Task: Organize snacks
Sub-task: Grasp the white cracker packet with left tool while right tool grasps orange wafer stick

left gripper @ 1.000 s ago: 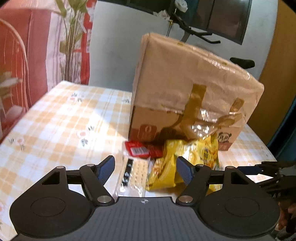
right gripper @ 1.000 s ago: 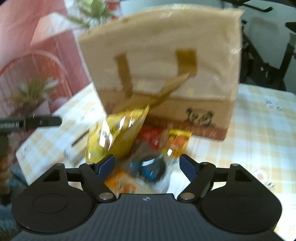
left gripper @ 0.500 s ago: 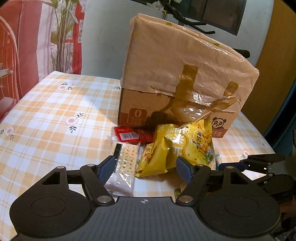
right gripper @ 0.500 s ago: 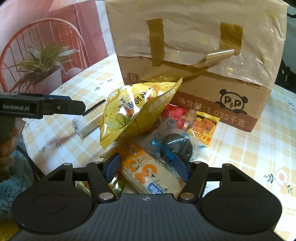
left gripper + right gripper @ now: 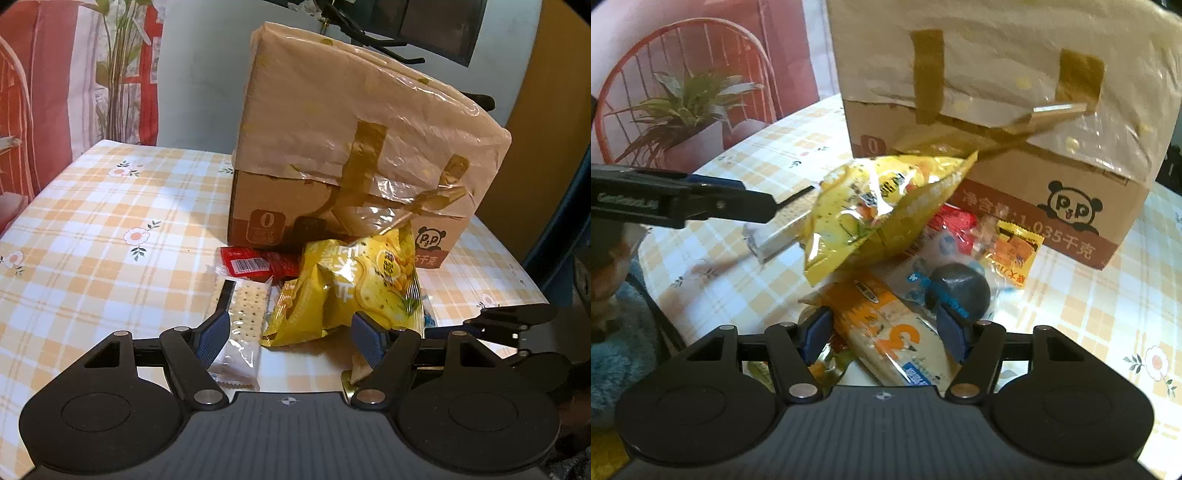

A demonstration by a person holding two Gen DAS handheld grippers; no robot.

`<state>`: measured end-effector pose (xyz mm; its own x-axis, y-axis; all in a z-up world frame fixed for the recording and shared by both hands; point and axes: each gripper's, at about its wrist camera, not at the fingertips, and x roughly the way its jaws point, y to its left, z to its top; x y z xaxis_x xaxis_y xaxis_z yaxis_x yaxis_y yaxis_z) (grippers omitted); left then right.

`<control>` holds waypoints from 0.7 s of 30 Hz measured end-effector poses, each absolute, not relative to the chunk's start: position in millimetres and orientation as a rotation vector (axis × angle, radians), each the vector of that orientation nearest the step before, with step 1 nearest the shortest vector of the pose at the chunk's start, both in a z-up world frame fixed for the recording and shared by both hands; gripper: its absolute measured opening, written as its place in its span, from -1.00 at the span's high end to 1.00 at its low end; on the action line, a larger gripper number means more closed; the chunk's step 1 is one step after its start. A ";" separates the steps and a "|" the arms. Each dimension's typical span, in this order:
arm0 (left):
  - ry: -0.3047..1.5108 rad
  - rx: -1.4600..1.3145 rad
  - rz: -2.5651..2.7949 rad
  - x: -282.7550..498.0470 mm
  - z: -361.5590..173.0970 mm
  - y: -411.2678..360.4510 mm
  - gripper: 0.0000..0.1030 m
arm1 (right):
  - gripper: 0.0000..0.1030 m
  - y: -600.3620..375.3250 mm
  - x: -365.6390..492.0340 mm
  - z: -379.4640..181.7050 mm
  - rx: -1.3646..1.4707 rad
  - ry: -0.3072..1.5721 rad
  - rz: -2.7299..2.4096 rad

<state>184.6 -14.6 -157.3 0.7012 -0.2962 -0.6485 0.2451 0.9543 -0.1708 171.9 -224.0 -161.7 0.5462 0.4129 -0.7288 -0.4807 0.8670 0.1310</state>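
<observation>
A pile of snacks lies in front of a cardboard box wrapped in plastic. A yellow chip bag leans on top; it also shows in the right wrist view. A cracker pack and a red packet lie to its left. An orange cracker pack, a dark round snack and a small orange sachet lie below. My left gripper is open, low before the pile. My right gripper is open, its fingers either side of the orange pack.
The table has a checked yellow cloth with flowers. A potted plant and a red wire chair stand beyond its left edge. A curtain and tall stems stand at the back. The left gripper's finger reaches in from the left.
Both grippers have moved closer to the snack pile. The right gripper has come down over the orange cracker pack. Both stay open.
</observation>
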 end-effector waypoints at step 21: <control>0.753 -0.079 -0.275 189.0 -162.1 -8.2 -0.45 | 0.06 -271.9 173.4 -168.8 0.091 0.856 0.323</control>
<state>189.0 -8.2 -162.1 0.6955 -0.2744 -0.6641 0.2183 0.9612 -0.1686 173.4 -271.9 -168.8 0.6103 0.3155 -0.7266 -0.2429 0.9476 0.2075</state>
